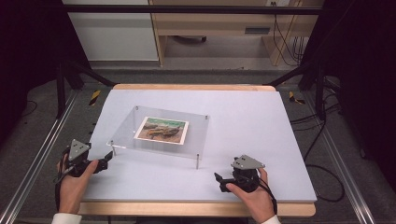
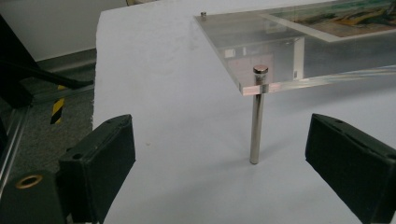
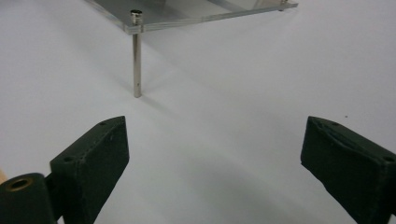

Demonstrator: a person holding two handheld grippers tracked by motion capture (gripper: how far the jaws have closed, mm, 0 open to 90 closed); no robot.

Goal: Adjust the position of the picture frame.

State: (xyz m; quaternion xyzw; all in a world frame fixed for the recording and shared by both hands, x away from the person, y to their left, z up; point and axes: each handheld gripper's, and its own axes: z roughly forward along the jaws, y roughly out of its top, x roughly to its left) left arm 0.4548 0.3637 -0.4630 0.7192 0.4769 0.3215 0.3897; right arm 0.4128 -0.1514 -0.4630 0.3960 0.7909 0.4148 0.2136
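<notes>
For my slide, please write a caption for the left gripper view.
Open left gripper facing a metal leg of the clear plate.

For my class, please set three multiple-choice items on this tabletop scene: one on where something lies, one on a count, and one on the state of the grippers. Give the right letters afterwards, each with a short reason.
1. Where does the picture card lie?
A. on top of the clear plate
B. on the floor
C. between a gripper's jaws

2. How many metal legs hold up the clear plate, one at each corner?
A. two
B. four
C. six

3. How do the left gripper and the right gripper stand?
A. both shut on a leg
B. one open, one shut
C. both open, holding nothing

Answers:
1 A, the card sits flat near the middle of the plate in the high view.
2 B, a post stands at each of the plate's four corners.
3 C, each gripper view shows its jaws wide apart with bare table between them.
</notes>
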